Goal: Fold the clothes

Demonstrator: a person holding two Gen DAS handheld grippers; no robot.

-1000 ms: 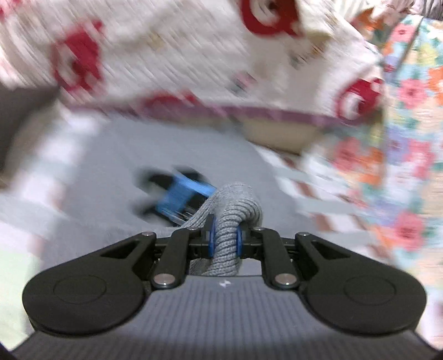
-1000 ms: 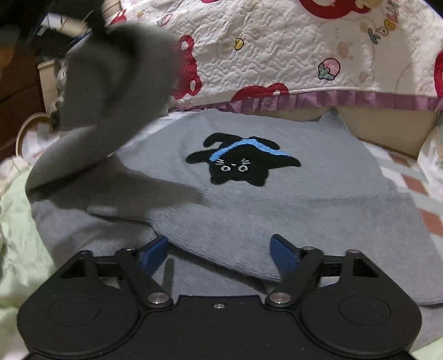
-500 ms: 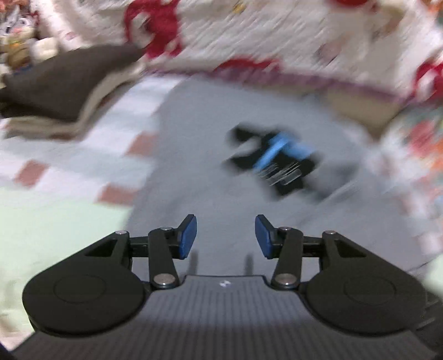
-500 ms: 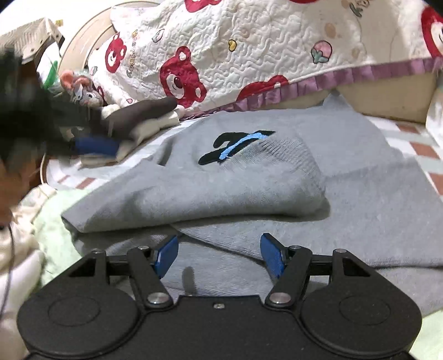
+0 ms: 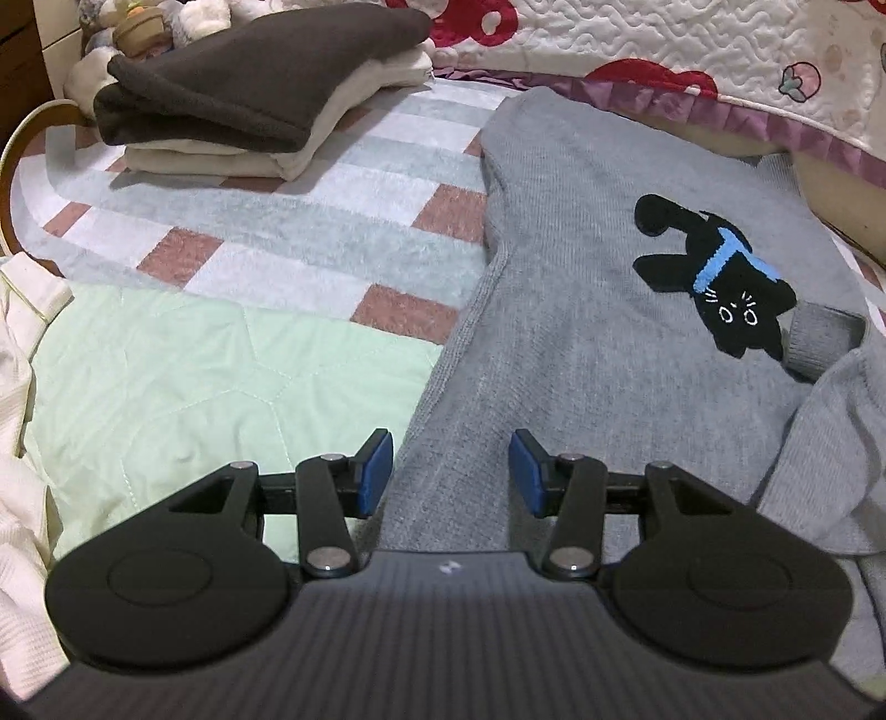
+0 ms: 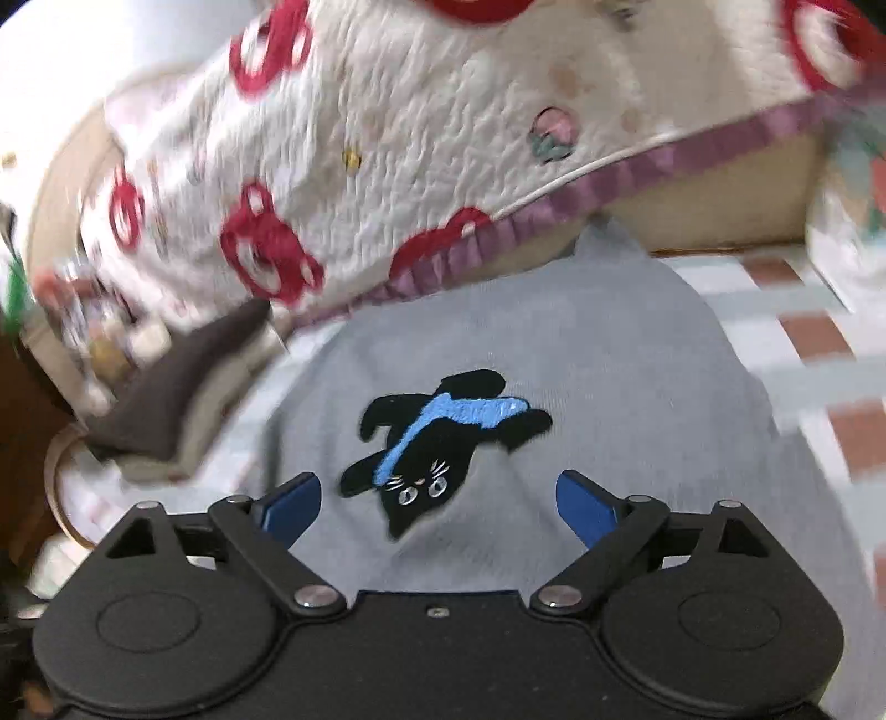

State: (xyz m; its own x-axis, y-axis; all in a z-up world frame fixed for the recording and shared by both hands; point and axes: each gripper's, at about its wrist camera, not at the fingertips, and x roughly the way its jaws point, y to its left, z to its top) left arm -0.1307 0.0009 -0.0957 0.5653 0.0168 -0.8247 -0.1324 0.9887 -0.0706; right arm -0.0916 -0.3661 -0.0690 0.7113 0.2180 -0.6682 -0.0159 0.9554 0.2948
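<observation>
A grey knit sweater with a black cat patch lies flat on the bed. One grey sleeve is folded across it at the right, its ribbed cuff next to the cat. My left gripper is open just above the sweater's left side edge, with nothing between its blue pads. In the blurred right wrist view, my right gripper hovers over the sweater near the cat patch. Its jaws are opening wide and nothing is between them.
A stack of folded clothes, dark brown on cream, sits at the back left on a checked blanket. A pale green quilted sheet lies to the left of the sweater. A bear-print quilt hangs along the back.
My left gripper let go of the grey cuff, opened and swung down to the sweater's left edge. The sleeve now lies folded across the body. My right gripper rose toward the cat and spread wider.
</observation>
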